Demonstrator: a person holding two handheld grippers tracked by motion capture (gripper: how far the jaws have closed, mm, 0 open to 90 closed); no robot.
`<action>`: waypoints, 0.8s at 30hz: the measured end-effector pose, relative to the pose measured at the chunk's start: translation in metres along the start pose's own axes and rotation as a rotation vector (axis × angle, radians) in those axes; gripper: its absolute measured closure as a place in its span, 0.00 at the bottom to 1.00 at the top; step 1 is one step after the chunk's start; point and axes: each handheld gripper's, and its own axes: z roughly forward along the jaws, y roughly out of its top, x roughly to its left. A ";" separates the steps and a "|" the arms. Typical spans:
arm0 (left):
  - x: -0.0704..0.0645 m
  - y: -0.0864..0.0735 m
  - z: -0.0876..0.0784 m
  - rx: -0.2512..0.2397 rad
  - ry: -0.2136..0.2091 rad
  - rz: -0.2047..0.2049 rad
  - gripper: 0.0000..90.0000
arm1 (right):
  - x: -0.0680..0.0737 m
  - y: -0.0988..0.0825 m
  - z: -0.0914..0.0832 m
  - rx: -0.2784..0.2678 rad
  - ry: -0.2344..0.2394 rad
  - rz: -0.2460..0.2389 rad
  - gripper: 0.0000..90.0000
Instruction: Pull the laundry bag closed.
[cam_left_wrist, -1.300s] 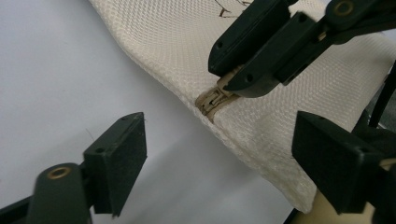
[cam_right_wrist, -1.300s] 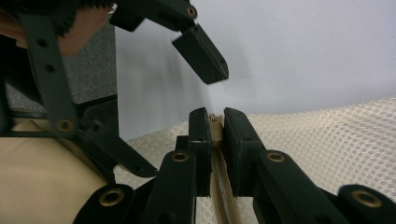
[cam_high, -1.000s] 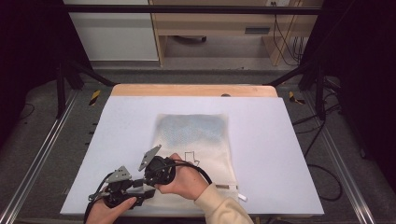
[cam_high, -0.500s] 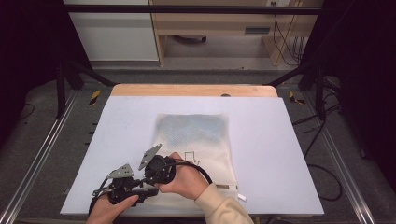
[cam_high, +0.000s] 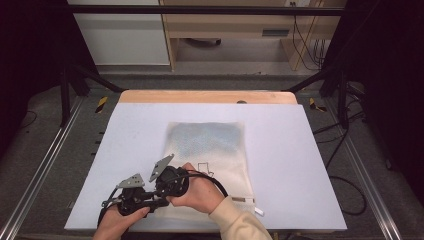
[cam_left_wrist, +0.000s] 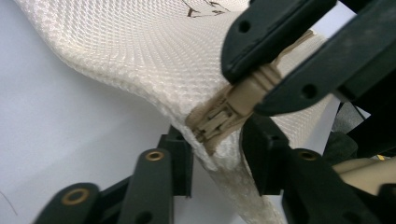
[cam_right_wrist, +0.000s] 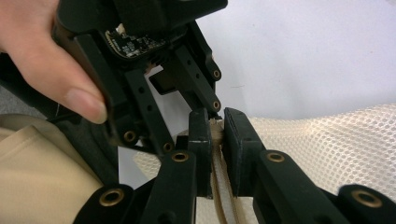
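Observation:
A white mesh zip bag (cam_high: 210, 142) lies flat in the middle of the table. Its near left corner (cam_left_wrist: 140, 51) is lifted. My right gripper (cam_left_wrist: 250, 86) is shut on the beige zipper pull (cam_left_wrist: 256, 80), and the same grip shows between its own jaws (cam_right_wrist: 216, 119). My left gripper (cam_left_wrist: 217, 135) straddles the bag corner by the zipper slider (cam_left_wrist: 215, 122). Its jaws have just been closing, with the corner between them and a sliver of table showing at one pad. From above, the left gripper (cam_high: 158, 202) and the right gripper (cam_high: 165, 195) meet at that corner.
The white mat (cam_high: 300, 150) covers the table up to a wooden strip (cam_high: 207, 96) at the far edge. A small white tag (cam_high: 257, 210) lies by the bag's near right corner. The right gripper's cable (cam_high: 216, 183) loops over the bag. Metal rails run along both sides.
The left gripper has edged right and slightly away from the table's front edge, closer to the right gripper at the bag corner. The right hand has stayed put.

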 end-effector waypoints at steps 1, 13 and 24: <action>0.000 0.000 0.001 0.004 -0.001 -0.004 0.76 | -0.001 0.000 0.000 0.002 0.001 -0.004 0.91; 0.002 0.003 0.001 0.011 0.019 -0.003 0.91 | -0.002 -0.008 -0.001 0.032 -0.023 -0.012 0.91; 0.001 0.004 0.000 0.010 0.031 -0.008 0.92 | 0.000 -0.013 0.002 0.069 -0.051 -0.031 0.91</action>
